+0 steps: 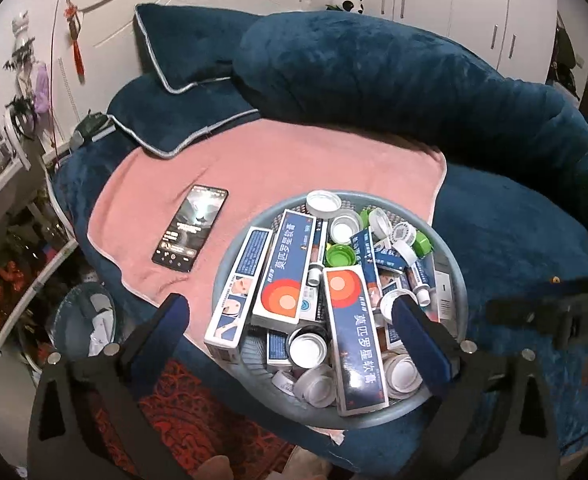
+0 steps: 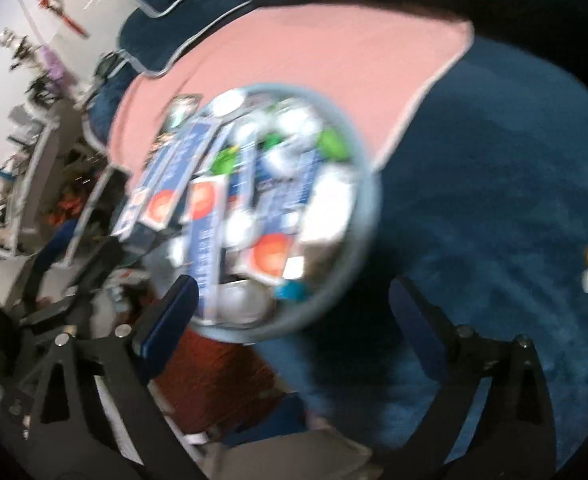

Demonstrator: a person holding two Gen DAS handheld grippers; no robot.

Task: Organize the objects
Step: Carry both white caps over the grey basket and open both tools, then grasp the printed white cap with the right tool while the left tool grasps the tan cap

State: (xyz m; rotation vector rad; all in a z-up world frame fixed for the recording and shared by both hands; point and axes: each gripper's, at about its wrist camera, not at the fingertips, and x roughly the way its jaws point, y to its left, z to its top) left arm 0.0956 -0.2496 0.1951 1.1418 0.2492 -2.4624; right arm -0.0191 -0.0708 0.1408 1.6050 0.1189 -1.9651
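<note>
Both grippers, left gripper (image 1: 294, 320) and right gripper (image 2: 294, 308), are black angular frames with silver screws and dark blue pads on the fingers (image 1: 166, 320).

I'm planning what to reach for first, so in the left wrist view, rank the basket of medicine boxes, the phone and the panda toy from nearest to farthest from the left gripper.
1. Basket of medicine boxes: right at the open left gripper, partly between its fingers.
2. Phone: farther up-left, on the pink towel.
3. Panda toy: far back, atop the headboard.
</note>
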